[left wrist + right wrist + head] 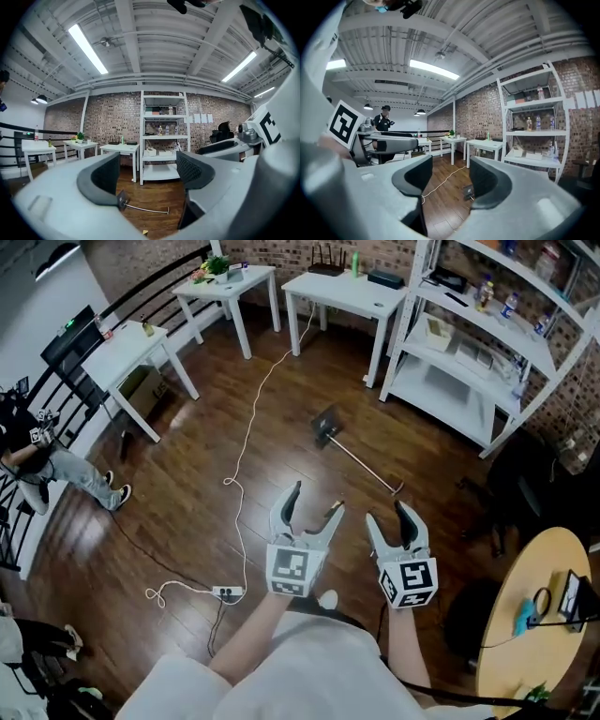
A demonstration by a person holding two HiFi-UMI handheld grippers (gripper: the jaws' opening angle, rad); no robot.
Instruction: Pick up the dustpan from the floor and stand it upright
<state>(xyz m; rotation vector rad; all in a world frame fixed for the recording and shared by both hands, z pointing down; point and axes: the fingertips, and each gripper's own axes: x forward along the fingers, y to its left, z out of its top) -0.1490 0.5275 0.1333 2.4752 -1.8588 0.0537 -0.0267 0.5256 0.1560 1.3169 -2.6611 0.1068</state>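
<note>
Left hand-held gripper [316,498], grey with dark pads: jaws spread, nothing between them. Right hand-held gripper [387,514] just beside it: jaws also apart, empty. Each carries a marker cube. Both point across the room toward the dark dustpan with long thin metal handle [327,427]. The dustpan lies flat on the dark brown wooden plank floor [187,521], well ahead of both hand-held grippers and untouched, its handle running toward lower right in the head view. In the left gripper view it shows low, past the left pad.

A thin white cable [246,427] snakes over the floor left of the dustpan, down to a white power strip [228,592]. A tall white shelving unit [469,381] stands beyond the dustpan, with small white tables [342,287] to its left. A round light-wood tabletop [530,606] sits at the right edge. A person in a dark top [42,460] is at far left.
</note>
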